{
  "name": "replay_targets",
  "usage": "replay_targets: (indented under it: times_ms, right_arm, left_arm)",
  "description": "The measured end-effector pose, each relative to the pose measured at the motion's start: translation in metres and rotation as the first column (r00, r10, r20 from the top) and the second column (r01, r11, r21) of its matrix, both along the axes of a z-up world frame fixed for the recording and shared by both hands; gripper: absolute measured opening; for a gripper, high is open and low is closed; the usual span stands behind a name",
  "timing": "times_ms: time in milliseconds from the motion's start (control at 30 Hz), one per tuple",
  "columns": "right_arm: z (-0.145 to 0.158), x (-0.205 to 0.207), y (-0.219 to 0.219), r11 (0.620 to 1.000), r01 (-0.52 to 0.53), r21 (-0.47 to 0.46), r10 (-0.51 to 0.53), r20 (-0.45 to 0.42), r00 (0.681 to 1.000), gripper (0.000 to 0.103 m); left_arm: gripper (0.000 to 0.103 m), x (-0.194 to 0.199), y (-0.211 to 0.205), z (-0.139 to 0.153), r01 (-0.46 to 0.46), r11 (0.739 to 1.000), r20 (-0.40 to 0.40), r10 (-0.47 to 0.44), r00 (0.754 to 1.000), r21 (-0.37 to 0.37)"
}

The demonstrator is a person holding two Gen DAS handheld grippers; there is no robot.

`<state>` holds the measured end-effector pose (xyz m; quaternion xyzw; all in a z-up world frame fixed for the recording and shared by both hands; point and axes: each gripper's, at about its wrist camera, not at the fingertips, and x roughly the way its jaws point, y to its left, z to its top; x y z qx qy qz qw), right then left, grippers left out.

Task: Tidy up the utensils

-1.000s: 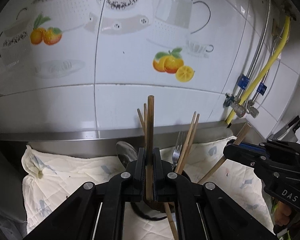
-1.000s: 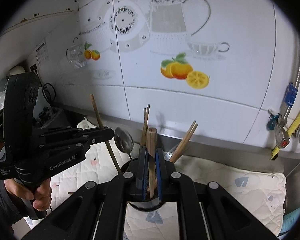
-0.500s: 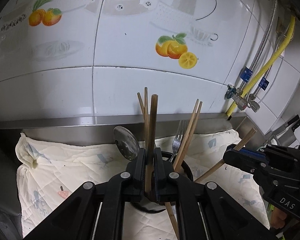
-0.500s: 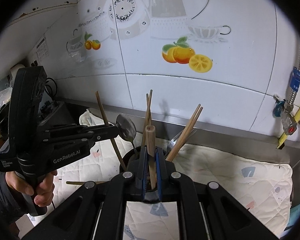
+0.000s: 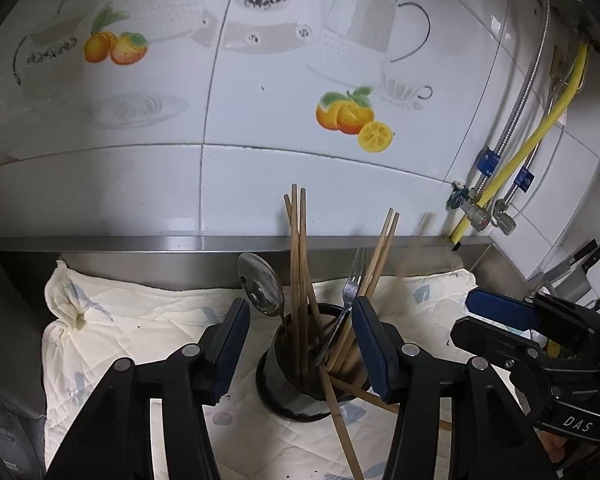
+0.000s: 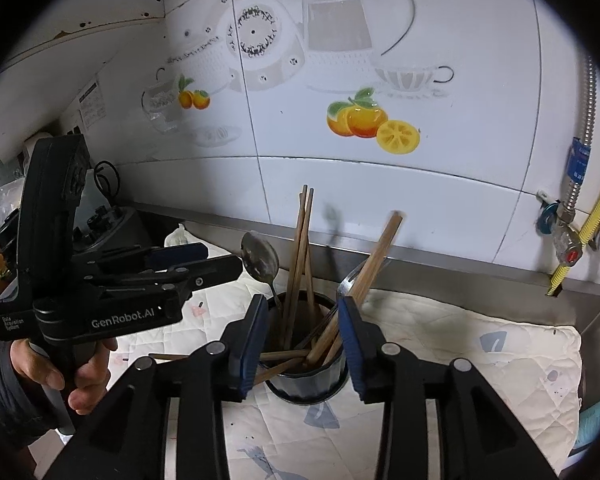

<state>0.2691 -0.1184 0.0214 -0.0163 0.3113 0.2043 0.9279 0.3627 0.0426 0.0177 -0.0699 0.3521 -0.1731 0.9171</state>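
Both pairs of jaws, clamped on a wooden chopstick apiece a second ago, are now opening with nothing between the pads, and the sticks stand loose in the dark round utensil cup (image 5: 308, 364). From the left gripper (image 5: 300, 344) that cup lies straight ahead and just below, between the jaws; the right gripper (image 6: 304, 340) frames it the same way. Brown wooden chopsticks (image 5: 298, 264) rise near upright, some leaning right; one lies slanted out across the cream quilted cloth (image 5: 112, 332) on the table. A steel spoon (image 5: 260, 284) and steel fork (image 5: 354, 280) crowd the rim. Beyond stands the white tiled wall (image 5: 260, 184).
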Motion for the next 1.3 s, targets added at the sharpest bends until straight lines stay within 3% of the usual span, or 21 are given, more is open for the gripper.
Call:
replay_targets:
  times_ms: [100, 433, 700, 900, 1033, 1300]
  right_arm:
    - [0.001, -0.009, -0.002, 1.0, 0.008, 0.006, -0.008, 0.013, 1.0, 0.055]
    - [0.0, -0.045, -0.01, 0.999, 0.045, 0.009, -0.045, 0.021, 0.999, 0.062]
    - [-0.005, -0.086, -0.011, 0.996, 0.081, -0.031, -0.08, 0.02, 0.997, 0.064]
    - [-0.011, -0.121, -0.006, 0.993, 0.105, -0.056, -0.105, 0.006, 0.994, 0.065]
    - [-0.017, -0.144, -0.002, 0.991, 0.116, -0.068, -0.116, 0.003, 0.993, 0.065]
    - [-0.027, -0.183, -0.001, 0.987, 0.143, -0.066, -0.145, -0.016, 0.989, 0.065]
  left_arm:
    - [0.062, -0.009, 0.004, 0.007, -0.013, 1.0, 0.016, 0.013, 1.0, 0.0]
    - [0.069, -0.058, 0.025, 0.024, -0.067, 0.998, 0.057, 0.066, 0.996, 0.013]
    - [0.081, -0.12, 0.039, 0.031, -0.105, 0.993, 0.086, 0.101, 0.991, 0.051]
    - [0.086, -0.177, 0.04, 0.029, -0.138, 0.981, 0.125, 0.121, 0.985, 0.134]
    - [0.102, -0.212, 0.041, 0.026, -0.16, 0.974, 0.143, 0.137, 0.98, 0.163]
    - [0.102, -0.274, 0.048, 0.021, -0.178, 0.966, 0.144, 0.152, 0.978, 0.186]
